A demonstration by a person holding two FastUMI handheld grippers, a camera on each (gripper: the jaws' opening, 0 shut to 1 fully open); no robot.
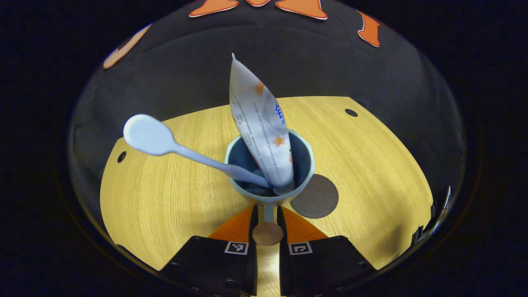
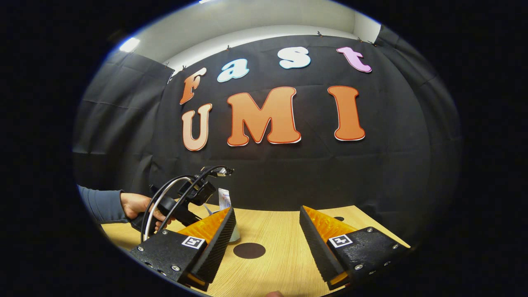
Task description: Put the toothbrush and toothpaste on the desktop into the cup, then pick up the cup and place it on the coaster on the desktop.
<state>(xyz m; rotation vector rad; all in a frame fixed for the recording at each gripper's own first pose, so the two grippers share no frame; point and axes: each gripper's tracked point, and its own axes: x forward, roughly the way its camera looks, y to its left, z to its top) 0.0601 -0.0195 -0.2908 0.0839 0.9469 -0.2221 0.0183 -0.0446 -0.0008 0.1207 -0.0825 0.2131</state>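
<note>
Cup (image 1: 305,159), pale blue, holds toothbrush (image 1: 165,142) and toothpaste (image 1: 258,119).

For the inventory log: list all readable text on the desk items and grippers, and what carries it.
toothpaste: printed text, too small and blurred to read.
left gripper, right gripper: square coded markers, no words.
cup, toothbrush, coaster: none.
</note>
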